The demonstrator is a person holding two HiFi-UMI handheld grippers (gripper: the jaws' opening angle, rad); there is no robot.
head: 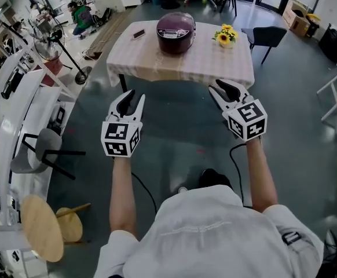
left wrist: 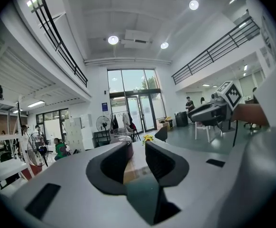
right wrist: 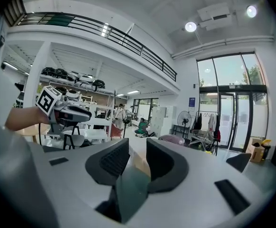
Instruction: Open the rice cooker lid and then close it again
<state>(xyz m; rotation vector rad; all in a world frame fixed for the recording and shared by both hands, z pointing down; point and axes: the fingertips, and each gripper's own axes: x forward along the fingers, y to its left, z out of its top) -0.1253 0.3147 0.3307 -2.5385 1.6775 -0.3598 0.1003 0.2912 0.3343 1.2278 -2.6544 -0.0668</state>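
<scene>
Both your left claw [head: 134,96] and right claw [head: 223,86] hold their jaws apart, empty, while the closed rice cooker [head: 176,32] sits on the tabletop [head: 215,62] well ahead, about midway between them.

Table [head: 215,63], rice cooker [head: 176,32], yellow flowers [head: 226,36], dark object [head: 138,33]

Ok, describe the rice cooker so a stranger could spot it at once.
Find the table with the pale cloth on the open floor. The rice cooker sits on it: a round, dark maroon dome, lid shut, between a flat dark item and yellow flowers.
</scene>
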